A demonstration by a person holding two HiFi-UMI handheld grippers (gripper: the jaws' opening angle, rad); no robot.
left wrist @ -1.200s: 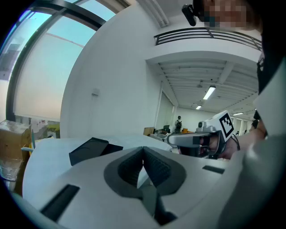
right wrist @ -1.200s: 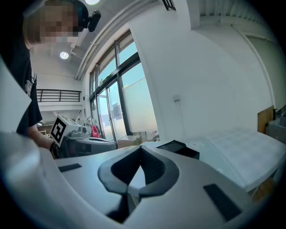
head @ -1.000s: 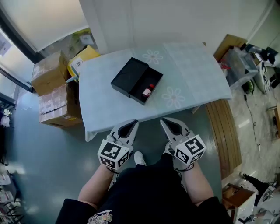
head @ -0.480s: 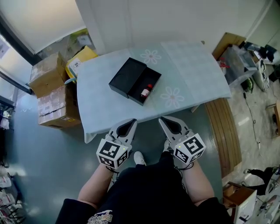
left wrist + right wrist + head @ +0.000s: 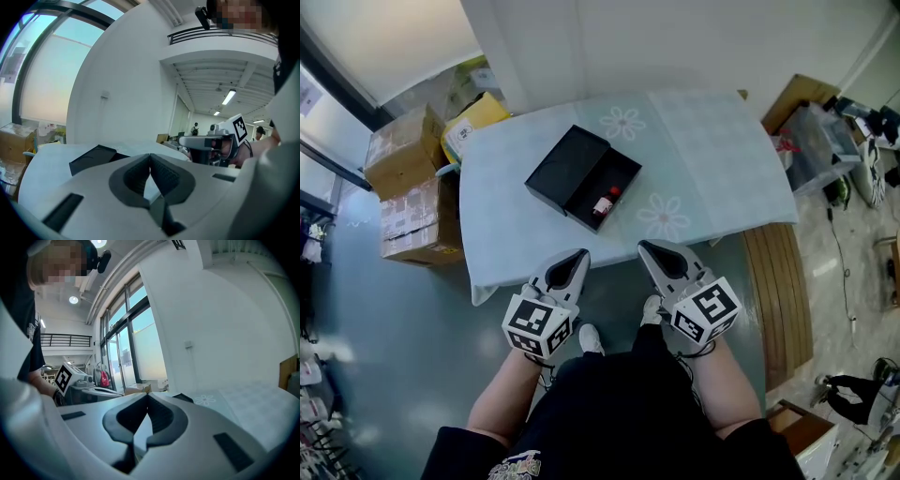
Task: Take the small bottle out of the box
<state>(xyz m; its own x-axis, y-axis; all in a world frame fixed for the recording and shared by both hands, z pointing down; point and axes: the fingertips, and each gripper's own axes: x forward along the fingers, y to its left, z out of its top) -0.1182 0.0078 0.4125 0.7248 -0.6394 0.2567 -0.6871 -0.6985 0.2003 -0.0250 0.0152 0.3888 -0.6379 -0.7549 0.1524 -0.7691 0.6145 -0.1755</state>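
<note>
One table [image 5: 712, 159] under a pale cloth carries one black box [image 5: 567, 167], and in the box's open right half sits one small bottle [image 5: 603, 201], the only one in sight. The bottle is tiny, mostly red with a whitish end, set against the dark lining. Two grippers hang off the table's near edge: the left gripper [image 5: 574, 261] and the right gripper [image 5: 654, 253] each have their jaws pressed together on nothing.
</note>
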